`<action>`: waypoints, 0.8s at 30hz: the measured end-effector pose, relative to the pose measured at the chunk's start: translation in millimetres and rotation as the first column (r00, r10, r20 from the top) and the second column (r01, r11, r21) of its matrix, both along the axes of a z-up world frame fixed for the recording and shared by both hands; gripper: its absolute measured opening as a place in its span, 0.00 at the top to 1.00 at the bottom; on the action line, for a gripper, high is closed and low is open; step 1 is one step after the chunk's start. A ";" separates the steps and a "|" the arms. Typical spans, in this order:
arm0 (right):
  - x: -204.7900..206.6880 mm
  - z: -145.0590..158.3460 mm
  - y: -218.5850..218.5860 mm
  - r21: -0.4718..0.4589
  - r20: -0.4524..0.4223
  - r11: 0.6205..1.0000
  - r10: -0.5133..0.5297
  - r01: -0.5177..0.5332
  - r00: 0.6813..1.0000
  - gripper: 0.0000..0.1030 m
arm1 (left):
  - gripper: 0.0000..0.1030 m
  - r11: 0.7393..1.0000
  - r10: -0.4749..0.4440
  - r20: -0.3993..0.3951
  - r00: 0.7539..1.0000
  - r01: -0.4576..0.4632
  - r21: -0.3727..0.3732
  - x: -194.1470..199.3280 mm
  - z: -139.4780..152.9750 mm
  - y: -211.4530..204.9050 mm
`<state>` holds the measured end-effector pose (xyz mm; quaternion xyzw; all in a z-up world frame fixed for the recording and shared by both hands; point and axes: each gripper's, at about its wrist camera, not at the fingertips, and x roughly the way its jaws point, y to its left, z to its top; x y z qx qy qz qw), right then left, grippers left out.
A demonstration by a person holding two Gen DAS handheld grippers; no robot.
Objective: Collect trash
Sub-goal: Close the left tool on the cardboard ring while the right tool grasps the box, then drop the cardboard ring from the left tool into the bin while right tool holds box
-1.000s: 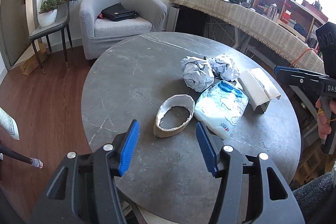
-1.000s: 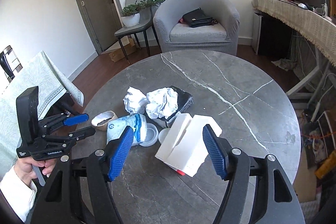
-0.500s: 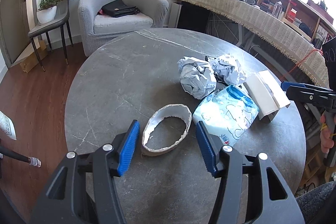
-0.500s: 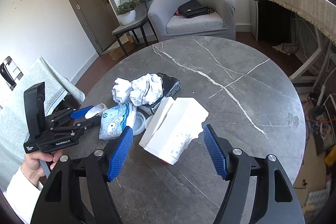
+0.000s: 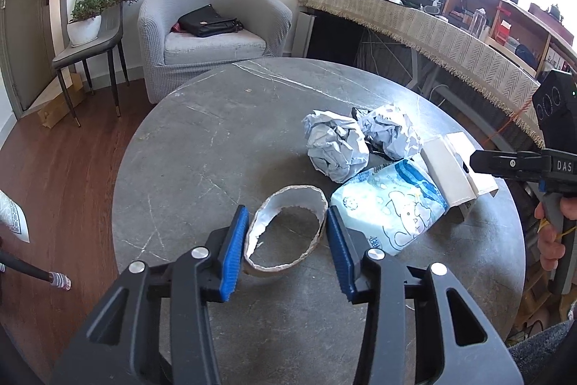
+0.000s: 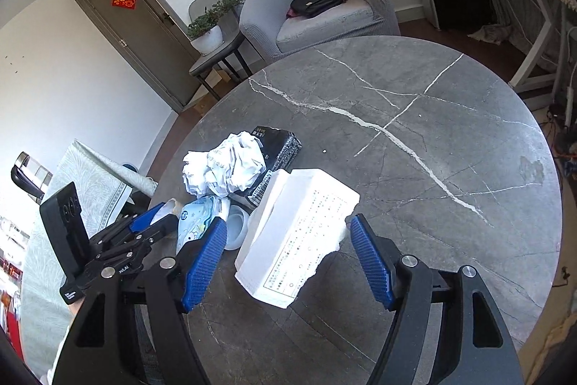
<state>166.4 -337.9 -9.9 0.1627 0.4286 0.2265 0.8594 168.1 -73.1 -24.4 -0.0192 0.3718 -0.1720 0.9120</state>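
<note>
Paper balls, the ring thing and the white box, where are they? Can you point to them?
Paper balls (image 5: 337, 147): left wrist view, front of the nearer crumpled ball.
Cardboard ring (image 5: 319, 204): left wrist view, its right-hand wall.
White box (image 6: 299, 233): right wrist view, middle of its printed top face.

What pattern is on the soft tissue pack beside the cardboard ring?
Tissue pack: white with blue bands and a cartoon bear outline; clearest in the left wrist view.
</note>
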 end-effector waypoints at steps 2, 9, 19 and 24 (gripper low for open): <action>1.2 -0.2 1.3 -0.008 0.001 1.000 -0.004 0.004 1.000 0.30 | 0.55 1.000 0.012 -0.008 1.000 -0.012 -0.018 -0.7 0.9 5.7; 9.3 -5.7 7.4 -0.027 -0.026 0.999 -0.025 0.024 0.999 0.30 | 0.54 0.999 0.023 -0.007 1.000 -0.023 -0.041 -7.9 4.4 13.6; 12.9 -0.3 11.3 -0.036 -0.002 0.998 -0.047 0.047 0.999 0.58 | 0.54 0.999 0.003 -0.003 1.000 -0.003 -0.032 -15.0 5.1 15.8; 10.6 2.8 19.0 -0.042 0.007 0.998 -0.040 0.040 0.999 0.62 | 0.54 0.999 0.006 0.000 1.000 -0.006 -0.038 -18.2 6.8 21.5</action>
